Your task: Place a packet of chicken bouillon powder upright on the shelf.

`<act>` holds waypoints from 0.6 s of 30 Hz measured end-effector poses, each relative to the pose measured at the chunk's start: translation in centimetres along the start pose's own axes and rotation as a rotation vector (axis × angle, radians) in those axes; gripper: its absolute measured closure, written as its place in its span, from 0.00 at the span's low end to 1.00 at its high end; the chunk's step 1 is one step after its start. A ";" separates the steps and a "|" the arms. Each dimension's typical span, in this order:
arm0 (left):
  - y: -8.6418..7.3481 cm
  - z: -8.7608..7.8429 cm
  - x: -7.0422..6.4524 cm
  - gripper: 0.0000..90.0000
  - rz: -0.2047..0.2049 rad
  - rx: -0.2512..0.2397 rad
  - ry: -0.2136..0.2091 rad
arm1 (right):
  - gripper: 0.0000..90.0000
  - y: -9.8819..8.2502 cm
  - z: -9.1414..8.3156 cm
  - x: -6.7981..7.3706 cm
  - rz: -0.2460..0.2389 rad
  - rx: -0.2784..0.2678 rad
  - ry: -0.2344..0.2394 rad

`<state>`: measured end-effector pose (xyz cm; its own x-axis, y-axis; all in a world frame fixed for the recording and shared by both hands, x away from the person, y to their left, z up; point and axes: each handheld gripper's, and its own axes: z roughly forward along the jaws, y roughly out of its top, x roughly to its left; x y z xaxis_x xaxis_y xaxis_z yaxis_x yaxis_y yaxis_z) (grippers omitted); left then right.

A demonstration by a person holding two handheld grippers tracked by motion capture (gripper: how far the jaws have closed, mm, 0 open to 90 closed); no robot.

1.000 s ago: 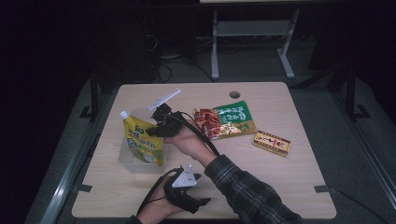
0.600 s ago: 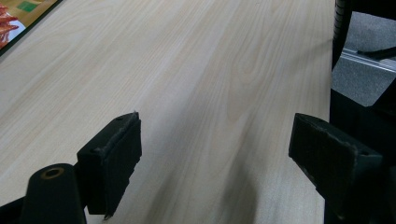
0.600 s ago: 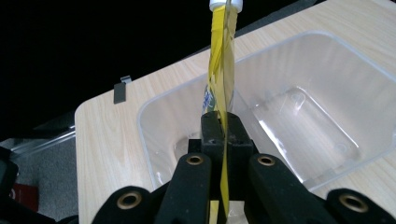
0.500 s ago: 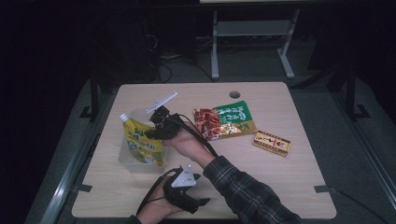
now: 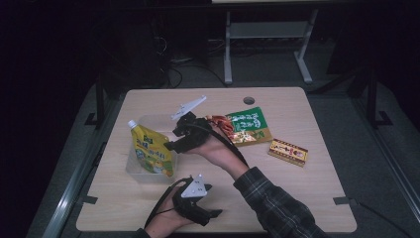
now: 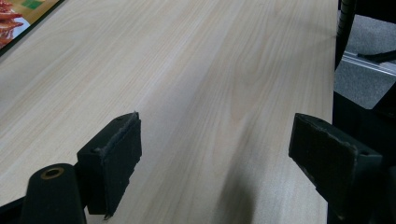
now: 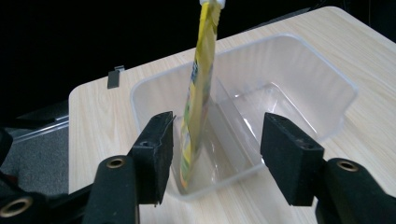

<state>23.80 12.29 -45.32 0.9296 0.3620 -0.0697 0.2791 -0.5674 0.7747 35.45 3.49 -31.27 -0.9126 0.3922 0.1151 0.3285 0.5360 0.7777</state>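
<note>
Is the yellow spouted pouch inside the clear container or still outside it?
Inside. The yellow pouch stands on edge in the clear container, its bottom below the rim, with the right gripper open, pads off it.

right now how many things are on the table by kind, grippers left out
yellow spouted pouch: 1
clear plastic tub: 1
green snack packet: 1
small red and gold box: 1
total: 4

High view looks down from above on the whole table (image 5: 297, 198). Both gripper views sit low and close; the right shares the tub (image 7: 327, 79) with it.
</note>
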 end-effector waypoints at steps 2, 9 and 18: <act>0.0 -0.1 0.1 0.18 0.001 0.011 0.002 | 0.48 -0.6 -0.7 -0.4 -0.007 -0.008 0.003; 0.0 -0.2 0.3 0.18 0.002 0.011 0.009 | 0.46 -2.9 -3.0 -1.7 0.042 -0.026 -0.027; 0.0 -0.3 0.4 0.18 -0.010 0.005 0.015 | 0.45 -6.4 -5.8 -3.3 0.067 -0.034 -0.096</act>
<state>24.10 12.67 -45.10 0.9229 0.3789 -0.0682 0.2899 -0.5674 0.7707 34.99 -5.53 -33.03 -0.8608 0.4970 0.1091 0.3782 0.4814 0.7907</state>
